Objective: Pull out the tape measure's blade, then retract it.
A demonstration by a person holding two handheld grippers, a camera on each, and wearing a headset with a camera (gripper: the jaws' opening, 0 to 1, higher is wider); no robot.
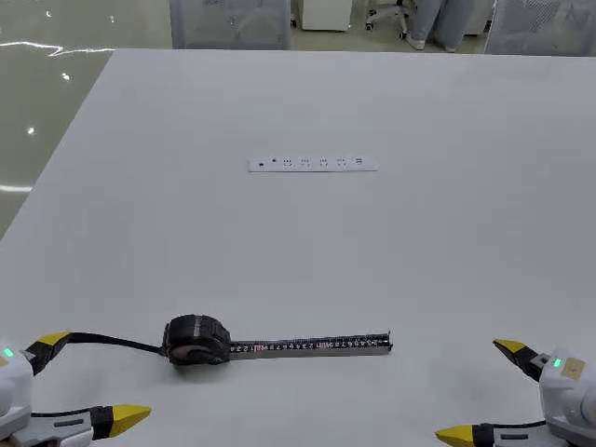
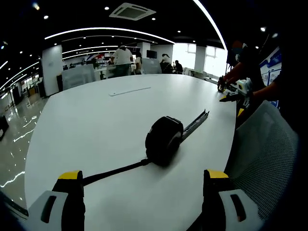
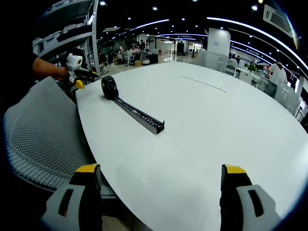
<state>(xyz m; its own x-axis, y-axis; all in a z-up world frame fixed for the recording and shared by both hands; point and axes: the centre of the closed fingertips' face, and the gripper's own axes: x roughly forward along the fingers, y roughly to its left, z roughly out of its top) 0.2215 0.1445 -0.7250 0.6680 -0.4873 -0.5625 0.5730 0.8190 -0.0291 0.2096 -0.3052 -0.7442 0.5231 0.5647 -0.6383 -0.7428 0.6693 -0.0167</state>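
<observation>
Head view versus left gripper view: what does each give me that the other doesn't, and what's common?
Head view: the printed scale on the blade, seen from above. Left gripper view: a mesh chair back beside the table, ceiling lights. Shared: the tape measure case, its black strap, the pulled-out blade, the left gripper and right gripper, both open.

The black tape measure (image 1: 196,340) lies on the white surface (image 1: 419,242). Its blade (image 1: 312,345) is drawn out to its right, and its strap (image 1: 112,341) trails left toward the left tool (image 1: 88,378), whose 2 jaws are spread. Well to its right is the right tool (image 1: 484,391), also spread. A power strip (image 1: 313,164) lies well beyond it.
</observation>
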